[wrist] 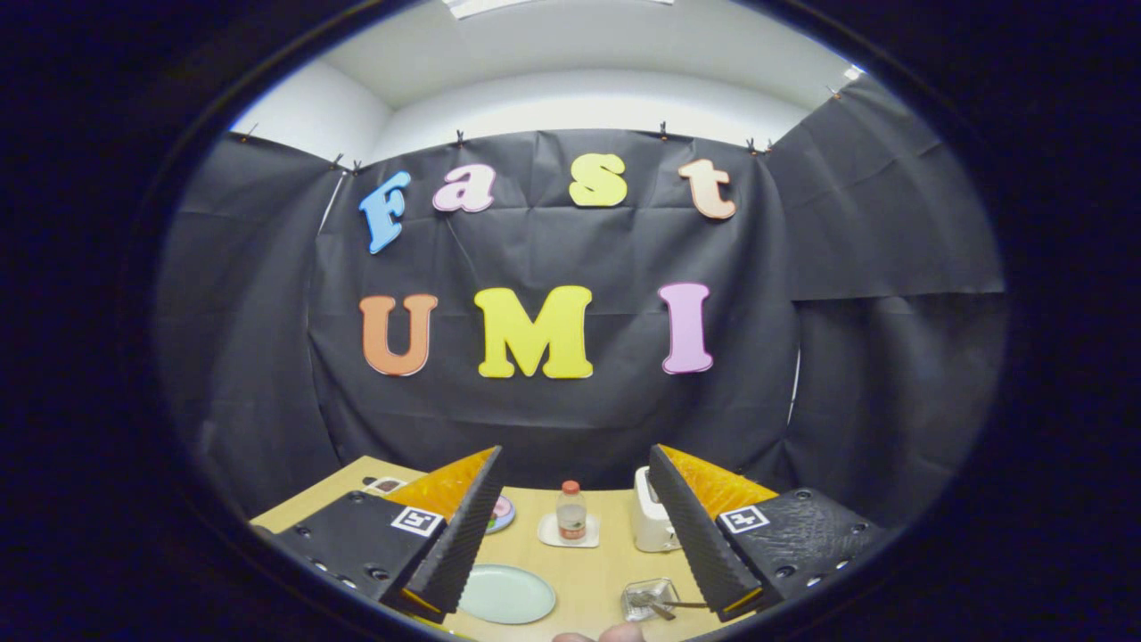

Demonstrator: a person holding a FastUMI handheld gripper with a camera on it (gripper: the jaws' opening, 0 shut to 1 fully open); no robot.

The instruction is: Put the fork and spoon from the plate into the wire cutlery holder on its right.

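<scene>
The wooden table is crowded, so a low, fast move could knock things over. The gripper is big next to all of them.

The pale green plate lies by the near edge of the table, just inside the left finger. It looks bare. If the gripper goes down to it looking for cutlery, it may only push the plate off the near edge.

A white box-like thing, maybe a toaster, stands towards the far edge, touching the line of the right finger. A swing to the right could bump it.

The wire cutlery holder sits near the near edge, to the right of the plate and just beside the right finger. It looks light, so a nudge from that finger could tip it or slide it.

A small bottle stands on a white mat in the middle of the table, beyond the plate. It is tall and thin and would fall easily.

A piece of metal cutlery lies in the holder with its handle poking out to the right. I cannot tell if it is the fork or the spoon, or if both are there. The handle could catch on the finger and get pulled out.

The gripper is held high, well above the table, and points almost level at the booth wall. Its two fingers are spread wide with nothing between them. A person's fingertips show at the near edge.
</scene>
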